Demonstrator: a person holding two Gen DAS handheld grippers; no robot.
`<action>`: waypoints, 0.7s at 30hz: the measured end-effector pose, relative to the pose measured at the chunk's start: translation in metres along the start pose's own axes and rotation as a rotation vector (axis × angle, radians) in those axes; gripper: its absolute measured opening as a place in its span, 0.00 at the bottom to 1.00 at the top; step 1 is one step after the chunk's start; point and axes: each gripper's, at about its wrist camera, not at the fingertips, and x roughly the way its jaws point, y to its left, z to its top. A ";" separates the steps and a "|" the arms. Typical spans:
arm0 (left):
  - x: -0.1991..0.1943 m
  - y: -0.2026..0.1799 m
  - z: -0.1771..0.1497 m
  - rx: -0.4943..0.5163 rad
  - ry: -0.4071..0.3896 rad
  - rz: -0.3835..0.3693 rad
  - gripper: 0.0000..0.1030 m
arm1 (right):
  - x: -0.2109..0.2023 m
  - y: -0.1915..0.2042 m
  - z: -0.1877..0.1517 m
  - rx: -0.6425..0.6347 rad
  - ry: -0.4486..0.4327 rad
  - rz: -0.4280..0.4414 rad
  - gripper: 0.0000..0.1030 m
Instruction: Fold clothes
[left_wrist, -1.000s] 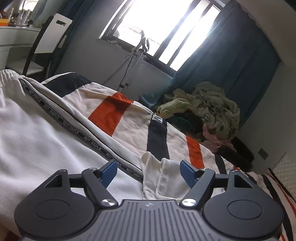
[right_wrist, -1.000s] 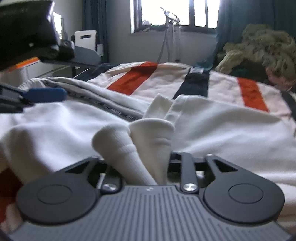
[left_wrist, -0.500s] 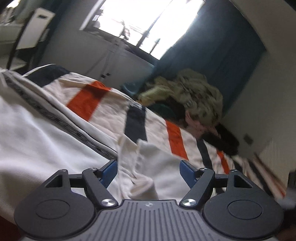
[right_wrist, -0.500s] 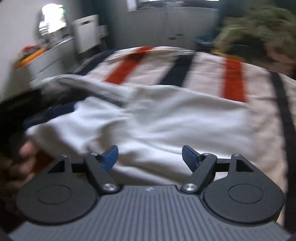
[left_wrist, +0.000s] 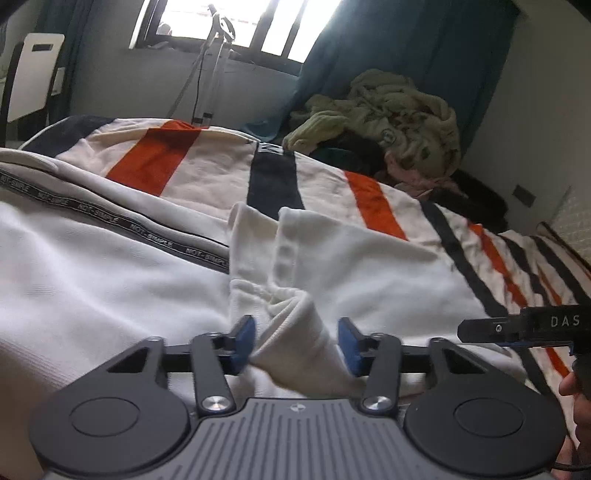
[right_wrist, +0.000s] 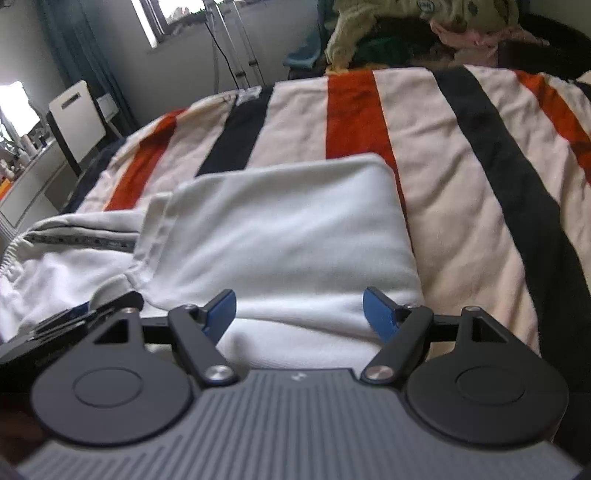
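On the striped blanket (right_wrist: 454, 177) lie the white trousers (right_wrist: 280, 236), partly folded. Left gripper (left_wrist: 296, 343) has its jaws half apart around a bunched cuff (left_wrist: 295, 332), not pinching it. Right gripper (right_wrist: 299, 314) gapes wide over the folded leg, holding nothing.

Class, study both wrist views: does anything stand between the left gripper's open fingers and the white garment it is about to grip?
Nothing visible does. A bunched fold of the white garment already sits between the open blue pads of the left gripper. The right gripper, also open, hovers over a flatter part, apart from that fold.
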 end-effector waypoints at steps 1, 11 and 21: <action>-0.001 0.000 0.000 -0.001 -0.003 0.007 0.36 | 0.001 0.001 -0.001 -0.009 0.003 -0.010 0.75; -0.052 -0.005 0.009 -0.153 -0.032 -0.086 0.23 | 0.006 0.007 -0.007 -0.054 -0.015 -0.060 0.75; -0.031 -0.006 -0.004 -0.092 0.078 0.012 0.41 | 0.011 0.015 -0.015 -0.121 -0.009 -0.113 0.77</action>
